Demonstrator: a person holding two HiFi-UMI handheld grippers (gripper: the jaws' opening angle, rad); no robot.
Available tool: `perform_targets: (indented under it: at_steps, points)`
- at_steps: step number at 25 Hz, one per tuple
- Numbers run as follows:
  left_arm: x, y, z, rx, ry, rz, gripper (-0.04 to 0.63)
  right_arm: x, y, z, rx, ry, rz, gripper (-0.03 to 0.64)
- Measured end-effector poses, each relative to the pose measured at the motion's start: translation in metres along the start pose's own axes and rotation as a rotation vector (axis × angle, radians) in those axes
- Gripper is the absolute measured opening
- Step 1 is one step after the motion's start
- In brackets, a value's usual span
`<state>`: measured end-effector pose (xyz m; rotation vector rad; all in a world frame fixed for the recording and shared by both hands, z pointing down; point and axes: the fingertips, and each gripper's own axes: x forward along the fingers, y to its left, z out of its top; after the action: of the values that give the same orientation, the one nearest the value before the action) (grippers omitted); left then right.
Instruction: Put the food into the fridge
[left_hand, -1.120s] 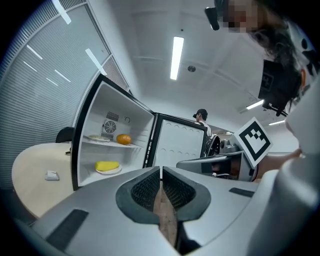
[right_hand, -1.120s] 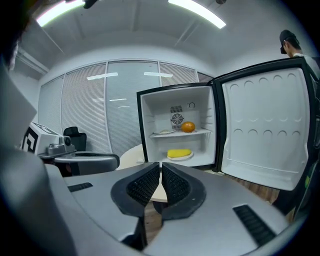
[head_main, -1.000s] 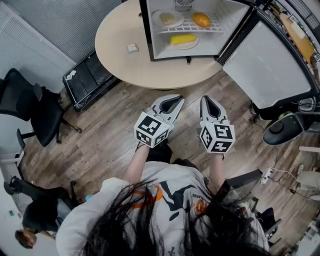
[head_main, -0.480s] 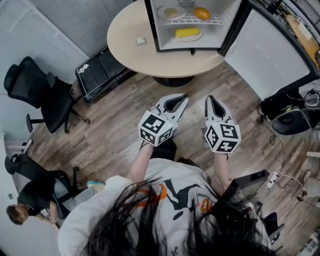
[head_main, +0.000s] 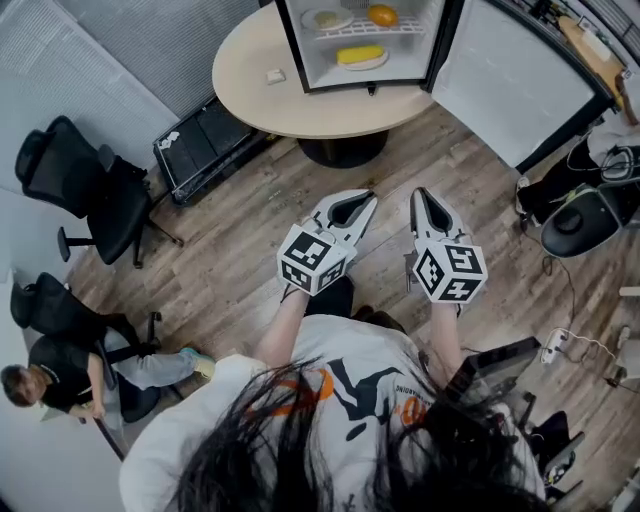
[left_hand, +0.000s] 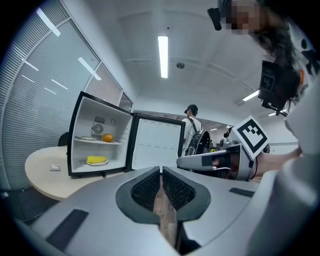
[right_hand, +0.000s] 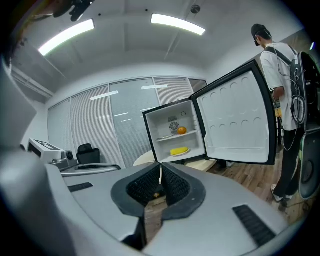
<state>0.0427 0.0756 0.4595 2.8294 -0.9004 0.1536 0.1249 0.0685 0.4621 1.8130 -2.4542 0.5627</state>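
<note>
Wood-plank floor (head_main: 230, 250) surrounds a round table (head_main: 262, 105) bearing the open fridge (head_main: 291, 48), with yellow food (head_main: 360, 55) and an orange (head_main: 382, 15) on its shelves. Well apart from it, the left gripper (head_main: 368, 197) and right gripper (head_main: 420, 193) are closed, empty.

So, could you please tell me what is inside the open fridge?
Inside the fridge, the upper shelf holds an orange and a plate of pale food; below lies a yellow food item on a plate, which it mostly covers.

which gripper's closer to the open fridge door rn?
Right. The right gripper hangs over the floor short of the fridge door; the left gripper is beside it, farther from the door.
</note>
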Motion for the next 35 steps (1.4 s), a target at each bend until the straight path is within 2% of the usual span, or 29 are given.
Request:
perform_targets:
  at_steps: [9,20,35]
  points:
    - [-0.022,-0.033,-0.007,0.026,0.009,-0.005,0.011,-0.034,0.017,-0.012,-0.031,0.004,0.029,0.018]
    - [-0.030,-0.044,-0.006,0.037,-0.003,-0.022,0.011,-0.044,0.027,-0.013,-0.022,-0.008,0.039,0.015]
    - [-0.047,-0.038,-0.005,0.046,-0.025,-0.015,0.011,-0.036,0.043,-0.018,-0.036,-0.002,0.051,0.015]
